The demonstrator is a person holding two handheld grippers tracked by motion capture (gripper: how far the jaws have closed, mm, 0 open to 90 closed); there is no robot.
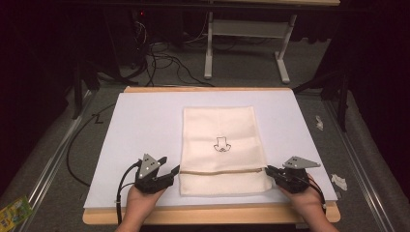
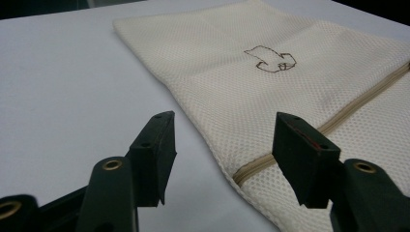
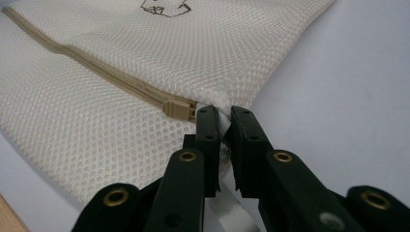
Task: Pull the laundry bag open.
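On the white table, mesh bag [image 1: 221, 145] lies lengthwise away; right gripper [image 1: 269, 171] pinches its edge, left gripper [image 1: 173, 171] gapes.

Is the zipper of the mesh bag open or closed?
Closed. The zipper runs as one joined line across the mesh bag, and its slider sits at the end.

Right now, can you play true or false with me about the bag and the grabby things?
1. The right hand-held gripper is pinching the mesh bag's edge. True.
2. The left hand-held gripper is shut on the bag. False: its jaws stand open, gripping nothing.
3. The zipper pull sits near the right hand-held gripper. True.
4. The bag lies on bare wood. False: it lies on a white sheet.
5. The bag has a small dark drawing. True.
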